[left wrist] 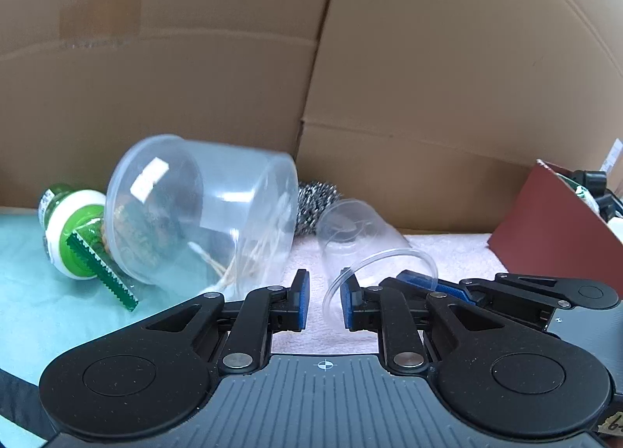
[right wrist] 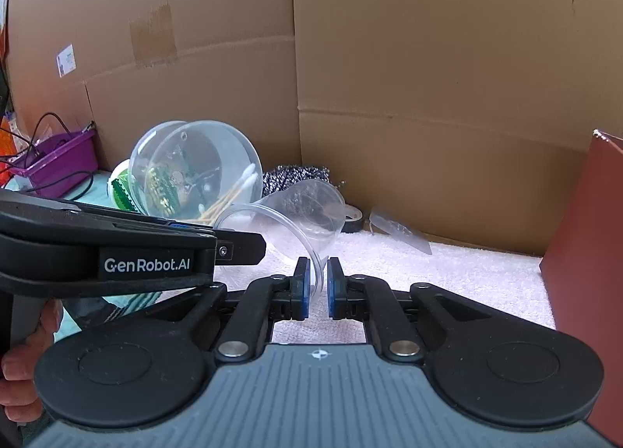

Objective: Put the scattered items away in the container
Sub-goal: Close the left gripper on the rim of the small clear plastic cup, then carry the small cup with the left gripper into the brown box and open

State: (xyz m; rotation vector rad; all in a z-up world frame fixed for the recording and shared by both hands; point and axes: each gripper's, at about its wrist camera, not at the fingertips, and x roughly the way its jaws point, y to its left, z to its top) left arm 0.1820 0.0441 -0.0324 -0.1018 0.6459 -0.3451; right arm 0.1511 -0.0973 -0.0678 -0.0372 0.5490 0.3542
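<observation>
- The clear plastic cup [right wrist: 290, 220] lies on its side on the pale pink towel [right wrist: 447, 272], mouth toward the cameras.
- The right gripper [right wrist: 315, 288] has its blue pads pinched on the cup's rim, thin wall between them.
- The left gripper [left wrist: 323, 302] stands narrowed at the rim's other side; the rim's edge sits between its pads, and I cannot tell whether they press it.
- Left of the cup a clear tub [left wrist: 198, 210] lies tipped, cotton swabs [right wrist: 233, 198] inside.
- Behind the cup sits a steel scourer [left wrist: 313, 206].
- Left of the cup, beyond the tub: a green bottle [left wrist: 70, 230].
- Right of the cup stands a red-brown box [right wrist: 584, 272].
- A cardboard wall [right wrist: 428, 78] rises behind the cup.
</observation>
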